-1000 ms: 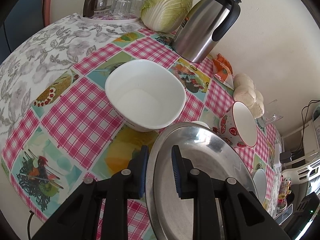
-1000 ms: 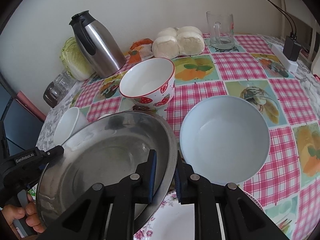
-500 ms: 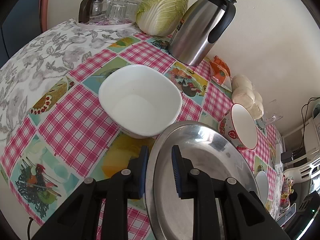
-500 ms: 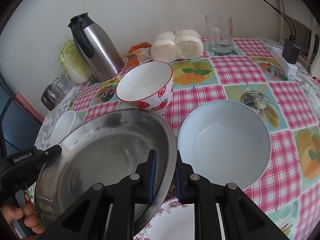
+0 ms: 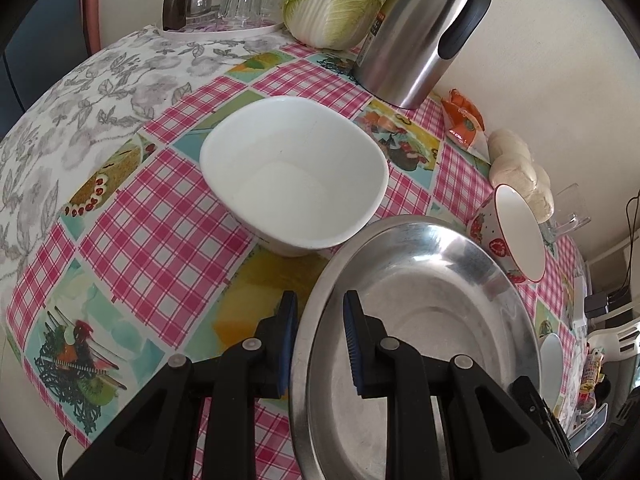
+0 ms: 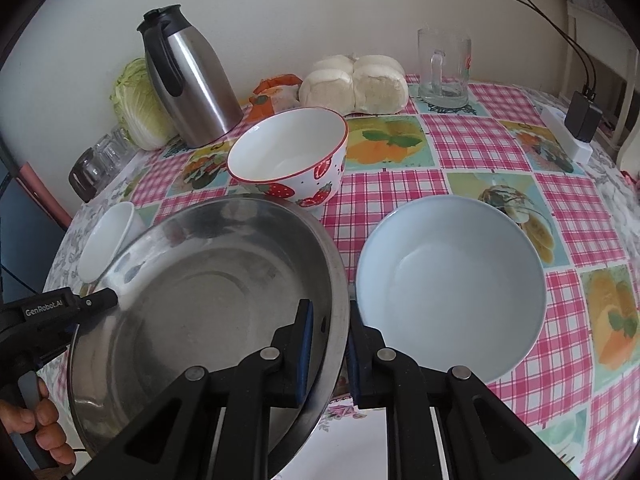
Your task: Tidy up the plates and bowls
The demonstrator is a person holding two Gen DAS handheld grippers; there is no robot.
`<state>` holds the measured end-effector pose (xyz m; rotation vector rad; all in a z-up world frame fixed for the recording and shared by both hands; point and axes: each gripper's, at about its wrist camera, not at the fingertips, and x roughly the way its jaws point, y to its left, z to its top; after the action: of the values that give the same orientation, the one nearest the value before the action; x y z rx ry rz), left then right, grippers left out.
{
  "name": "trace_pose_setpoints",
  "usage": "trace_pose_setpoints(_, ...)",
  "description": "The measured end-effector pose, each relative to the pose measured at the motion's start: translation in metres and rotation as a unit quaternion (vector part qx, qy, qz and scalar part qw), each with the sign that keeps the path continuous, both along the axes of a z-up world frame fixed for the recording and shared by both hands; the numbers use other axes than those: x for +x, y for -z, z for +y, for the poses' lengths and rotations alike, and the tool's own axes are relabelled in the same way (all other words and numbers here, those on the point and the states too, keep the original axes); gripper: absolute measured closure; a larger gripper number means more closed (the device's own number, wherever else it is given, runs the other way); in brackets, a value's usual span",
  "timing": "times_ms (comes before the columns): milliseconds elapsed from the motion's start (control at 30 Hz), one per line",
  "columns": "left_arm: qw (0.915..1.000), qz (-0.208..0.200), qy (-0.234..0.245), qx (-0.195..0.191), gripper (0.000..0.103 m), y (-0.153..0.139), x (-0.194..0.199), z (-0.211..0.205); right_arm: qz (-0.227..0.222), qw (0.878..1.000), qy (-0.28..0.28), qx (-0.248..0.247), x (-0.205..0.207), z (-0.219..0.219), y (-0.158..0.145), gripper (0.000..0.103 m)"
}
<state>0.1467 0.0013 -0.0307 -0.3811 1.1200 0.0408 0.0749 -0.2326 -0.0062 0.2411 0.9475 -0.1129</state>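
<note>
Right view alone shows pale blue bowl (image 6: 450, 288) and a hand (image 6: 42, 430). Both grippers, left (image 5: 318, 340) and right (image 6: 328, 344), clamp the shiny, probably lifted steel plate (image 6: 208, 300) near table's (image 5: 152, 216) front edge.

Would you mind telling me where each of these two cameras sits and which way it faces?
Left wrist: on the left gripper, angled down across the table toward the square white bowl and thermos; its fingers clamp the steel plate.
Right wrist: on the right gripper, facing the strawberry bowl and pale blue bowl; the person's hand shows.
Shared: plate, thermos, strawberry bowl.
</note>
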Motion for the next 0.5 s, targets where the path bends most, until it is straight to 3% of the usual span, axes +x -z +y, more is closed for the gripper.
trace_pose_setpoints(500, 0.9991, -0.024, 0.002, 0.035, 0.076, 0.004, 0.01, -0.007, -0.006, 0.998, -0.012, -0.065, 0.007, 0.016, 0.001, 0.084)
